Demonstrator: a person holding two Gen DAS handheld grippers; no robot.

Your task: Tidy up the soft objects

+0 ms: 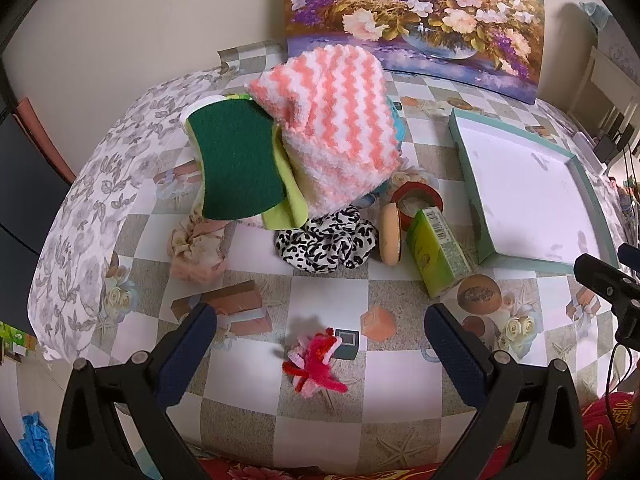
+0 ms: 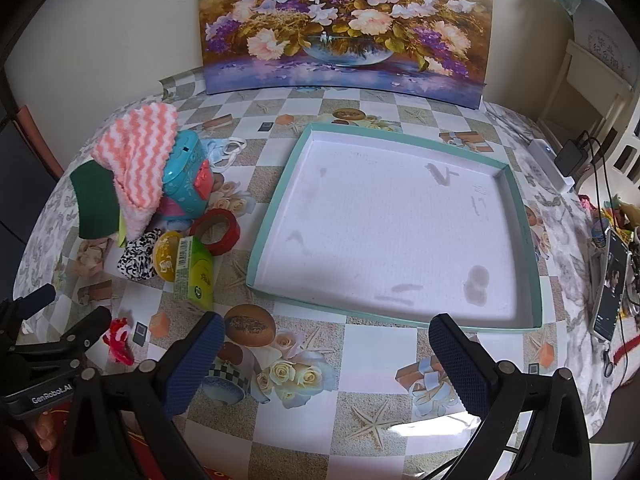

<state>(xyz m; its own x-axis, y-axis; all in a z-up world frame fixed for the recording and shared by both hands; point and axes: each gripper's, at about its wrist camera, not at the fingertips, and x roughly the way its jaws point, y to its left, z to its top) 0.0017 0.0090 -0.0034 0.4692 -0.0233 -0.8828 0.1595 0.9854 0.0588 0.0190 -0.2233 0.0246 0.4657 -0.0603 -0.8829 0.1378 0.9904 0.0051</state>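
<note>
A pile on the table's left holds a pink-and-white zigzag cloth [image 1: 332, 120] [image 2: 140, 152], a green scouring pad [image 1: 236, 160] [image 2: 94, 204], a yellow-green cloth [image 1: 286, 204], a leopard-print scrunchie [image 1: 326, 246] [image 2: 138, 258] and a beige-pink scrunchie [image 1: 198, 246]. A pink-red pipe-cleaner tangle [image 1: 316, 362] [image 2: 118, 340] lies between the tips of my open left gripper [image 1: 320, 332]. The teal shallow box [image 1: 464, 148] [image 2: 276, 216] is empty. My right gripper [image 2: 326, 340] hangs open over the table at the box's near rim, holding nothing.
A green carton [image 1: 438, 252] [image 2: 196, 276], a red tape roll [image 1: 418, 204] [image 2: 216, 230], a round yellow tin [image 2: 168, 256] and a turquoise toy [image 2: 188, 178] crowd the pile. A flower painting [image 2: 344, 28] leans at the back. A phone [image 2: 610, 288] and cables lie at the right edge.
</note>
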